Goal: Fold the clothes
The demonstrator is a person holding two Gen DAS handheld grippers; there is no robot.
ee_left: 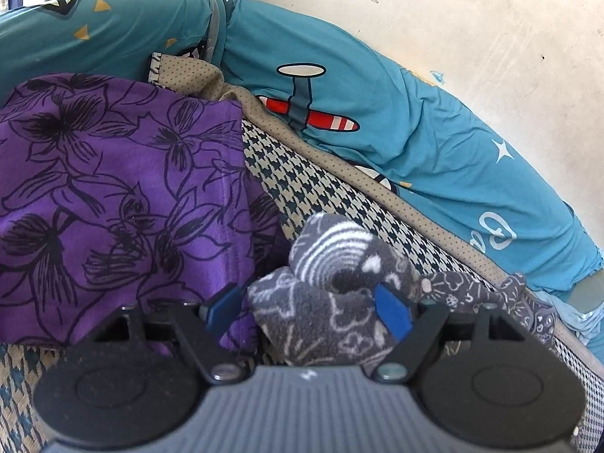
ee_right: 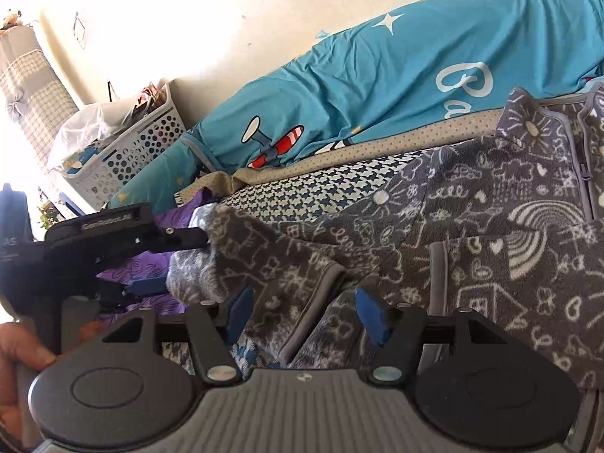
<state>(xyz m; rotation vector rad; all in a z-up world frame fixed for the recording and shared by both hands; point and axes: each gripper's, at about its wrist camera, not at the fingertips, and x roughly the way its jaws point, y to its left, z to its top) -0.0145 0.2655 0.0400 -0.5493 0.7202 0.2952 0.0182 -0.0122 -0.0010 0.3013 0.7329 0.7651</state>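
Two grippers (open) (ee_left: 309, 309) (ee_right: 302, 315) around fleece (ee_right: 472, 234)

The hand (ee_right: 20, 362) at lower left is cut off; the basket's (ee_right: 124, 154) contents are too blurred to tell.

Two wrist fisheyes, both low and close over the clothes on the bed.

The left wrist view faces the wall across the purple floral garment (ee_left: 113, 188), its lens nearly touching the grey fleece garment (ee_left: 332, 302). The right wrist view looks leftward along that fleece, catching the left gripper (ee_right: 188, 260) from the side. Both share the teal bedding (ee_left: 415, 132) and white basket (ee_right: 124, 154).
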